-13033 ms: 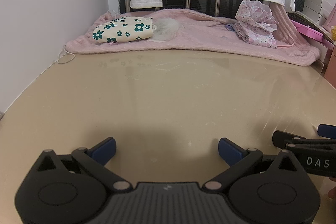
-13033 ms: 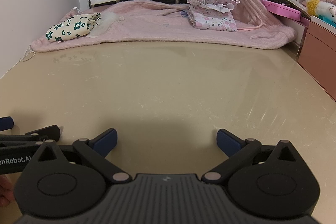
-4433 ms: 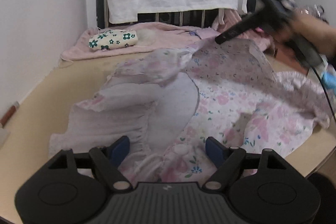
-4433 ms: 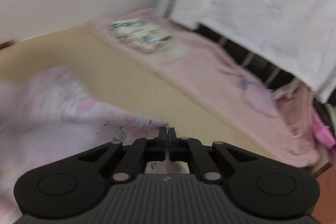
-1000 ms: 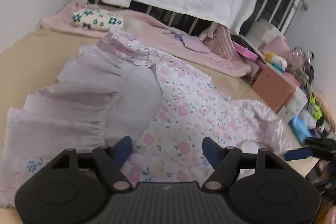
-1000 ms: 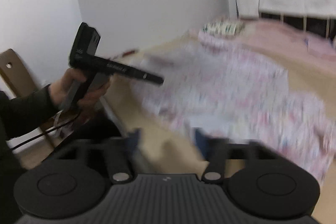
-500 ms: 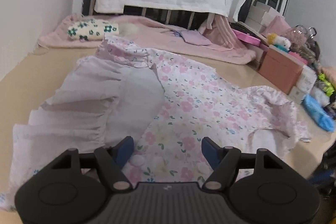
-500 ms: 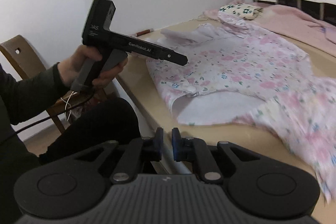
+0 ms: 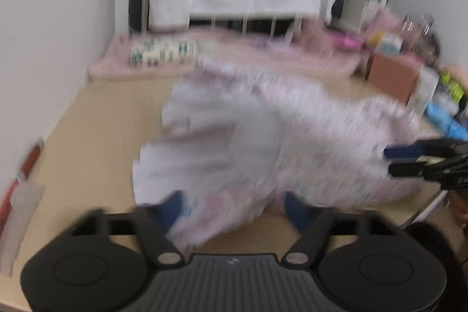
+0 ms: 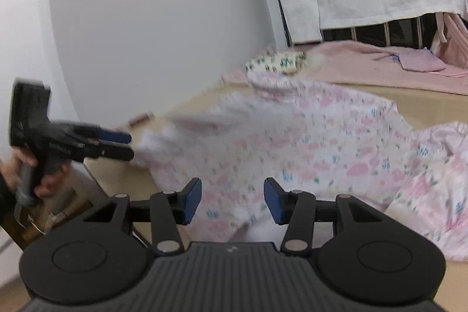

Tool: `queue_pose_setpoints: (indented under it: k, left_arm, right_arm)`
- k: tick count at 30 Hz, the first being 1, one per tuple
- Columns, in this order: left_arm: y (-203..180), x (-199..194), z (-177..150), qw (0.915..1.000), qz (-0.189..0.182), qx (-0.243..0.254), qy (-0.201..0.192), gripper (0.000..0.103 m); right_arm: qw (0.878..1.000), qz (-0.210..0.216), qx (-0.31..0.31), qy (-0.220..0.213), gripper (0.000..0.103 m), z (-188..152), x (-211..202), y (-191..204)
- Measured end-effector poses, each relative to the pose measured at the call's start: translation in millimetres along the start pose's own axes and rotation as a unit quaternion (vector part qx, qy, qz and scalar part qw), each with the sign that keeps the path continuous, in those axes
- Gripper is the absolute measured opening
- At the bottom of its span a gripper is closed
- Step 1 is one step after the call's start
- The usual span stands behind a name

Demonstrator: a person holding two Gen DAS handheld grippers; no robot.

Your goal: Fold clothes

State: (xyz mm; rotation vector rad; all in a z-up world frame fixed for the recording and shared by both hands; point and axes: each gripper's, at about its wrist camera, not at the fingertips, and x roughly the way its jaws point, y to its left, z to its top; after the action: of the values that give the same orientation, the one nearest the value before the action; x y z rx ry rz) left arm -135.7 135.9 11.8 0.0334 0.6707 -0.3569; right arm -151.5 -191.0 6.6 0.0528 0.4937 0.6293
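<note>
We see the floral dress (image 10: 307, 142) spread across the table (image 10: 424, 104), filling mid-frame in both views. Our left gripper (image 9: 234, 205) gapes wide at its near hem, holding nothing. Our right gripper (image 10: 232, 199) stands open over the lower-centre edge, empty.

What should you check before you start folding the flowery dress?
1. Right gripper open: ok, jaws apart at the dress's near edge.
2. Left gripper open: ok, jaws wide.
3. Dress on the table: ok.
4. Dress smooth: not ok, it bunches up at the right side.
5. Left wrist view sharp: not ok, heavily blurred.
6. Either gripper touching cloth: cannot tell.
</note>
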Motion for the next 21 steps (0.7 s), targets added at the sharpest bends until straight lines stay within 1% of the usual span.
queue_pose_setpoints:
  k: [1, 2, 3, 4, 5, 7, 8, 9, 10, 11, 12, 13, 14, 16, 17, 18, 19, 20, 21]
  left_arm:
    - [0, 2, -2, 1.0, 0.004, 0.004, 0.007, 0.032]
    - [1, 1, -3, 1.0, 0.006, 0.001, 0.007, 0.033]
    - [2, -1, -4, 1.0, 0.006, -0.005, 0.004, 0.033]
    - [2, -6, -2, 0.9998, -0.001, -0.017, -0.008, 0.034]
    - [2, -10, 1, 0.9993, -0.008, -0.029, -0.02, 0.037]
    - [1, -20, 5, 0.9973, -0.022, -0.054, -0.044, 0.045]
    - [-1, -24, 9, 0.9957, -0.03, -0.064, -0.06, 0.059]
    - [-9, -27, 15, 0.9934, -0.042, -0.065, -0.084, 0.077]
    - [-19, -26, 22, 0.9908, -0.05, -0.064, -0.109, 0.085]
    - [-32, -20, 28, 0.9892, -0.048, -0.062, -0.124, 0.094]
    - [-46, -7, 35, 0.9897, -0.043, -0.058, -0.124, 0.093]
    - [-60, 6, 42, 0.9908, -0.04, -0.051, -0.119, 0.092]
    - [-73, 23, 48, 0.9932, -0.041, -0.039, -0.101, 0.09]
    - [-96, 52, 56, 0.9962, -0.039, -0.025, -0.073, 0.085]
    - [-103, 61, 56, 0.9972, -0.036, -0.022, -0.062, 0.083]
    - [-108, 70, 55, 0.998, -0.034, -0.023, -0.049, 0.083]
    - [-109, 76, 53, 0.9984, -0.03, -0.029, -0.038, 0.083]
    - [-110, 81, 51, 0.9987, -0.026, -0.035, -0.026, 0.082]
    - [-110, 86, 48, 0.9988, -0.021, -0.042, -0.017, 0.08]
  right_arm:
    - [1.0, -0.016, -0.008, 0.006, 0.048, -5, 1, 3]
    - [0.999, -0.029, -0.016, 0.013, 0.048, -9, 1, 6]
    - [0.999, -0.038, -0.023, 0.021, 0.048, -13, 1, 7]
    - [0.998, -0.043, -0.028, 0.023, 0.05, -17, -2, 8]
    - [0.998, -0.046, -0.03, 0.023, 0.055, -20, -8, 8]
    - [0.999, -0.054, 0.001, 0.001, 0.059, -16, -28, 2]
    - [0.998, -0.059, 0.021, -0.012, 0.062, -13, -39, -2]
    - [0.995, -0.085, 0.037, -0.03, 0.064, -8, -48, -6]
    - [0.989, -0.13, 0.048, -0.05, 0.073, 0, -57, -9]
    - [0.981, -0.173, 0.059, -0.071, 0.083, 7, -66, -13]
    - [0.969, -0.217, 0.071, -0.091, 0.087, 14, -74, -16]
    - [0.959, -0.257, 0.081, -0.091, 0.095, 21, -74, -20]
    - [0.948, -0.295, 0.092, -0.075, 0.098, 28, -66, -24]
    - [0.922, -0.368, 0.112, -0.042, 0.097, 41, -51, -32]
    - [0.91, -0.396, 0.12, -0.028, 0.097, 45, -44, -34]
    - [0.909, -0.399, 0.119, -0.022, 0.093, 42, -35, -34]
    - [0.908, -0.402, 0.118, -0.016, 0.088, 40, -27, -33]
    - [0.907, -0.404, 0.118, -0.009, 0.061, 37, -19, -33]
    - [0.905, -0.409, 0.119, -0.002, 0.017, 33, -12, -33]
